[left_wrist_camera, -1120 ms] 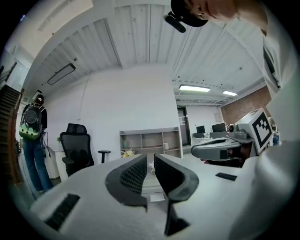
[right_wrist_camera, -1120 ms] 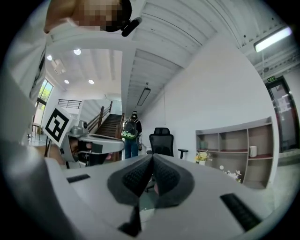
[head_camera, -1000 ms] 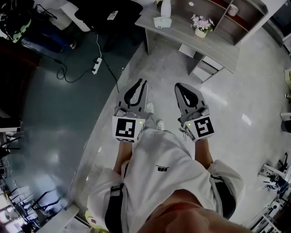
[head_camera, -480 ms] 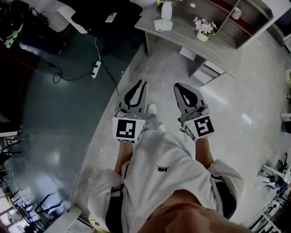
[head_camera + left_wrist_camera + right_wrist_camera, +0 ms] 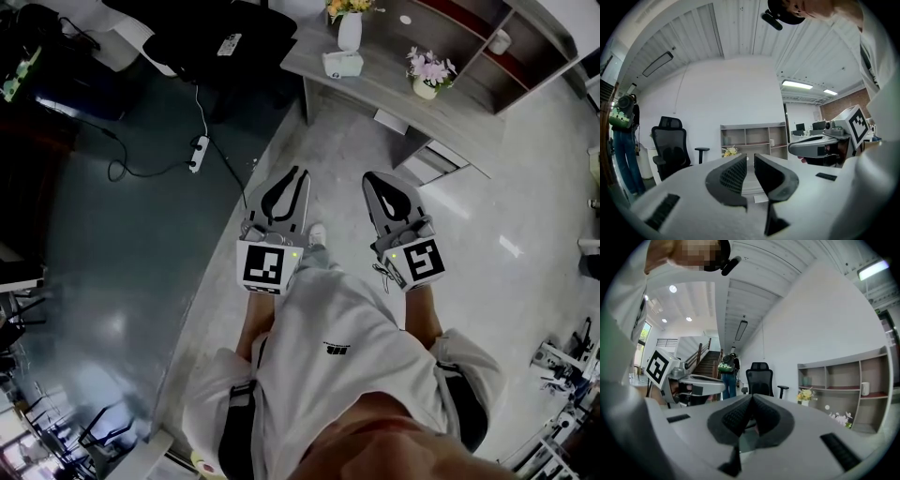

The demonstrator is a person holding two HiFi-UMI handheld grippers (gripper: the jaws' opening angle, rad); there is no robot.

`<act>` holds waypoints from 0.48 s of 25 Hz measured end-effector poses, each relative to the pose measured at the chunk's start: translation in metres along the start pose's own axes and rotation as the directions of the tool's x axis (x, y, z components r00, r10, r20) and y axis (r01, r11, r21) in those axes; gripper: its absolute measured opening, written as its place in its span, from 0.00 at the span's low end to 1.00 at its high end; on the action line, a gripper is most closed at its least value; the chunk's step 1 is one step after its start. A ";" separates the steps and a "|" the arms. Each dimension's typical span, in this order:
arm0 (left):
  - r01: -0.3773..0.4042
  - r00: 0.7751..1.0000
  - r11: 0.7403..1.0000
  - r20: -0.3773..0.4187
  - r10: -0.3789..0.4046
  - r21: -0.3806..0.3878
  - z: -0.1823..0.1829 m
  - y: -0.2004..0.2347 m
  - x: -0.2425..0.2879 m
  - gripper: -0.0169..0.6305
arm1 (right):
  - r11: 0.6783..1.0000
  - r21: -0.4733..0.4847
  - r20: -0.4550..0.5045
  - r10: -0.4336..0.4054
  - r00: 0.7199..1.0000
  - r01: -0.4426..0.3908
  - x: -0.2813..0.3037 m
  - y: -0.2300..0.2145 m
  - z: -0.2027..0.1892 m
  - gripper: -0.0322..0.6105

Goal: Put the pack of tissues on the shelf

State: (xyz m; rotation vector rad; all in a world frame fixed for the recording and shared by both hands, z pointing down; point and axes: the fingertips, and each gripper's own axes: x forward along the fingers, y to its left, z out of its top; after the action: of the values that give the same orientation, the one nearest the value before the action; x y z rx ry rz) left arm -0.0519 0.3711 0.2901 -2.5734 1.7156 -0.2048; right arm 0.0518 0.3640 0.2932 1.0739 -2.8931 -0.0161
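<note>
A white vase of yellow flowers (image 5: 349,28) and a small white pot of pink flowers (image 5: 427,79) stand apart on a grey wooden desk (image 5: 380,91); a white power strip (image 5: 197,147) lies on the dark floor; a black office chair (image 5: 670,149) stands by the wall.

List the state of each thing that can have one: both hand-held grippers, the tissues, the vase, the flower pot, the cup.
left hand-held gripper: jaws slightly apart, nothing between them
right hand-held gripper: jaws shut, empty
pack of tissues: lying on the desk, not yet on the shelf
vase: upright on the desk
flower pot: upright on the desk
cup: standing in a shelf compartment
</note>
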 end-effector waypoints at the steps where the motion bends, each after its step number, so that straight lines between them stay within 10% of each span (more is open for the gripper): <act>1: 0.006 1.000 1.000 -0.004 -0.006 0.000 -0.002 0.004 0.005 0.11 | 1.000 0.002 -0.004 -0.004 1.000 0.004 0.005 -0.004 -0.001 0.09; 12: 0.062 0.998 0.998 -0.019 -0.063 -0.017 -0.012 0.044 0.050 0.11 | 0.999 -0.006 -0.040 -0.054 0.998 0.054 0.052 -0.030 -0.005 0.09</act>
State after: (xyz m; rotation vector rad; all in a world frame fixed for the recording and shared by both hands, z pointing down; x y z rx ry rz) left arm -0.0747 0.3084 0.3018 -2.6478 1.6511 -0.2199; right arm 0.0322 0.3071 0.2998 1.1383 -2.8263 -0.0033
